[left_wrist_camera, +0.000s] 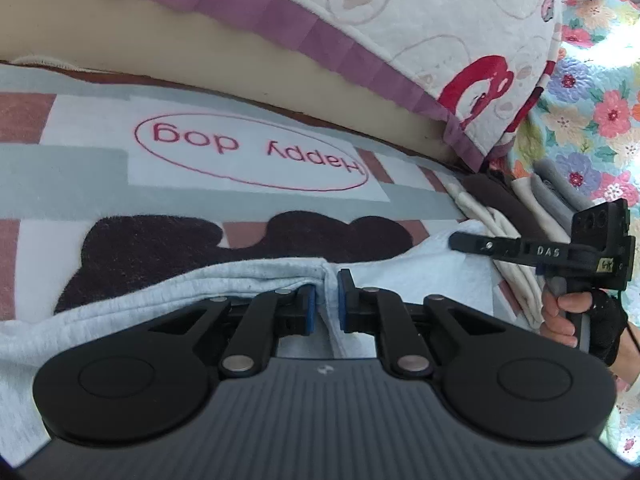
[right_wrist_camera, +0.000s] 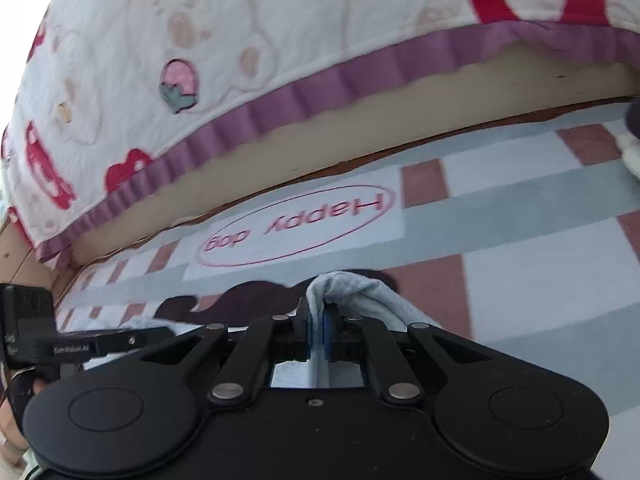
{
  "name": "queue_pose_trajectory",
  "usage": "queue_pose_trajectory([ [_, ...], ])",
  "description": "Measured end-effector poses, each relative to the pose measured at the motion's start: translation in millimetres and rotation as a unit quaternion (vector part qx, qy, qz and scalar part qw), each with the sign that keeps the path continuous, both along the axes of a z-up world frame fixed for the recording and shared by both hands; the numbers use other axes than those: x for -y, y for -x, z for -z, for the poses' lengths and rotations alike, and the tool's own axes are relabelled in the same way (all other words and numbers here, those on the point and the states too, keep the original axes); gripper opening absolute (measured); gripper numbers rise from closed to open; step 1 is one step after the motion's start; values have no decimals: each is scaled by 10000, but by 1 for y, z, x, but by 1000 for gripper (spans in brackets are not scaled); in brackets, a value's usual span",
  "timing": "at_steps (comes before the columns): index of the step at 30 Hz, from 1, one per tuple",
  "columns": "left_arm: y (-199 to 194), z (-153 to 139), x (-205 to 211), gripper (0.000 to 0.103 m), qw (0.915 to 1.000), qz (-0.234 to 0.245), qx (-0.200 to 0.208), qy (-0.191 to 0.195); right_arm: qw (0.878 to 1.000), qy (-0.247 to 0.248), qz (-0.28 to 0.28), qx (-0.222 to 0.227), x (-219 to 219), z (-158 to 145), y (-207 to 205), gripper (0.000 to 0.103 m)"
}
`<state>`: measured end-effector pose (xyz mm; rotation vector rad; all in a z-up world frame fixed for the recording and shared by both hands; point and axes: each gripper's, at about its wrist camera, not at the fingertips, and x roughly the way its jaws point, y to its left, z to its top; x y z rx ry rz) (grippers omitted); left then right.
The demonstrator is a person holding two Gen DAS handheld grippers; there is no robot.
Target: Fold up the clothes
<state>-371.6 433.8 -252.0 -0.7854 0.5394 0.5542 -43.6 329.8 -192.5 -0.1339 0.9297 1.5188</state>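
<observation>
The "Happy dog" rug (left_wrist_camera: 248, 156) carries the light grey garment (left_wrist_camera: 120, 300) at six o'clock. Left tongs (left_wrist_camera: 326, 300) and right tongs (right_wrist_camera: 316, 330) each pinch a hem fold; uneven lifting could skew the fold or slip fabric free.

"Happy dog" rug (left_wrist_camera: 256, 156) beside quilted mattress cover (right_wrist_camera: 240, 40).

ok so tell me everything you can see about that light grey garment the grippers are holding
The light grey heathered knit garment looks soft, like jersey or sweatshirt cloth, with a hemmed edge. It lies crumpled on the patterned "Happy dog" rug. The left gripper pinches its edge; the right gripper is shut on a bunched fold lifted off the rug.
</observation>
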Motion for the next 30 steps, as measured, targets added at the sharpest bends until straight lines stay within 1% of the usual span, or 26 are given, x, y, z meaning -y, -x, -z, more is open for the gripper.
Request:
queue_pose_trajectory([
  [2,5,-3,-4,13,10000,-60,-71,0,9997,116,24,206,-4,2,3,7],
  [6,15,-9,-13,14,9996,-179,-212,1,9975,372,136,592,-13,7,11,6],
  [8,21,-11,-18,18,9993,-239,-282,2,9953,504,232,798,-12,10,17,6],
  [9,23,-13,-20,24,9991,-268,-317,2,9936,583,284,924,-12,12,21,8],
  [10,32,-18,-22,39,9981,-421,-448,-100,9902,646,317,1201,-12,11,27,18],
  [11,47,-25,-23,47,9949,-689,-669,-298,9859,708,350,1477,-12,11,32,27],
  [12,62,-32,-25,52,9913,-901,-852,-448,9808,770,383,1752,-12,10,38,31],
  [13,79,-37,-28,52,9878,-1062,-1001,-552,9746,820,422,2039,-10,6,46,39],
  [14,96,-41,-30,52,9836,-1253,-1143,-606,9660,794,561,2397,-8,1,56,49],
  [15,114,-44,-33,52,9789,-1473,-1278,-614,9560,764,699,2746,-6,-5,66,53],
  [16,133,-46,-36,53,9723,-1735,-1428,-640,9481,696,813,2993,-4,-11,77,54],
  [17,154,-46,-37,55,9642,-2014,-1586,-685,9459,604,816,3082,-2,-15,85,54],
  [18,174,-44,-37,57,9566,-2257,-1709,-693,9503,456,694,2999,0,-20,93,54],
  [19,195,-42,-36,58,9494,-2485,-1805,-661,9548,310,564,2903,2,-25,100,54],
  [21,238,-38,-33,58,9330,-2937,-1992,-597,9723,74,33,2335,3,-29,115,54],
  [22,260,-34,-32,58,9256,-3172,-1995,-526,9770,47,-187,2124,3,-30,124,55],
  [24,299,-26,-29,58,9154,-3616,-1738,-319,9805,151,-686,1833,-2,-26,144,56],
  [25,314,-23,-28,59,9138,-3751,-1542,-227,9800,197,-861,1784,-5,-24,154,56],
  [26,327,-20,-26,59,9134,-3850,-1317,-130,9791,245,-1033,1737,-8,-21,164,57],
  [27,335,-16,-26,59,9138,-3888,-1175,-89,9777,318,-1144,1733,-10,-17,172,57],
  [30,344,-6,-27,60,9182,-3834,-983,-126,9750,594,-1305,1700,-16,-2,188,59],
])
